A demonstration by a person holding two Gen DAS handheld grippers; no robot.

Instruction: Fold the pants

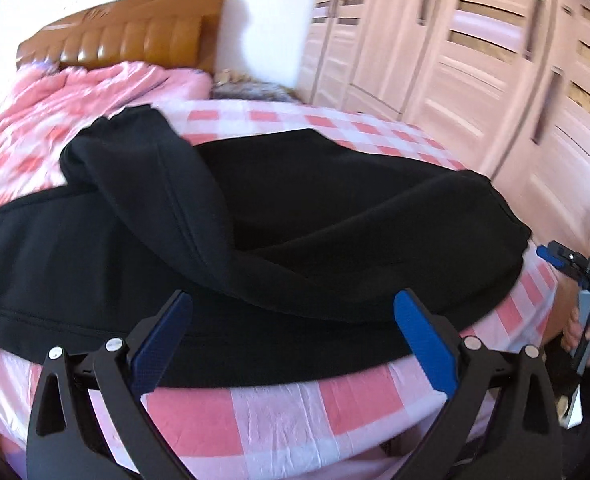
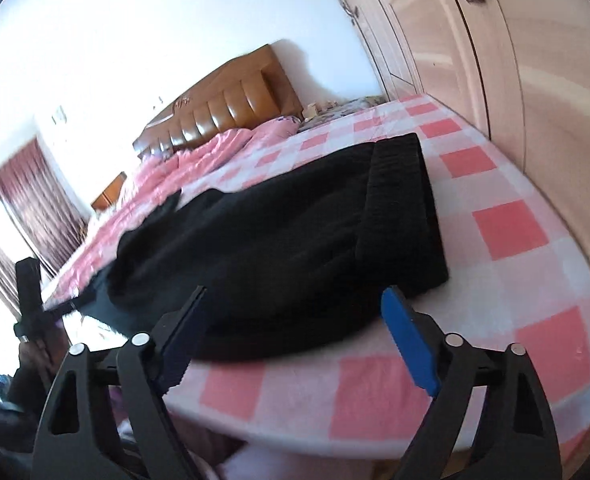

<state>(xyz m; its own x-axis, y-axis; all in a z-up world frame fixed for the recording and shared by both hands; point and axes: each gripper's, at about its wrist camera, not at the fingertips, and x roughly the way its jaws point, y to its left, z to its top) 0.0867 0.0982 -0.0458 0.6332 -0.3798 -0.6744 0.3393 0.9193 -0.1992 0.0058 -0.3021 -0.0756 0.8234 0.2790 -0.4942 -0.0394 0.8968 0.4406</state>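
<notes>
Black pants lie across the pink-and-white checked bed, with one leg folded over the rest. In the right wrist view the pants show their ribbed waistband at the far right end. My left gripper is open and empty, just above the near edge of the pants. My right gripper is open and empty, at the near edge of the pants by the waistband end. The right gripper also shows at the right edge of the left wrist view.
The checked sheet covers the bed, with a crumpled pink quilt toward the brown padded headboard. A pink wardrobe stands close along the bed's right side. A curtain hangs at the far left.
</notes>
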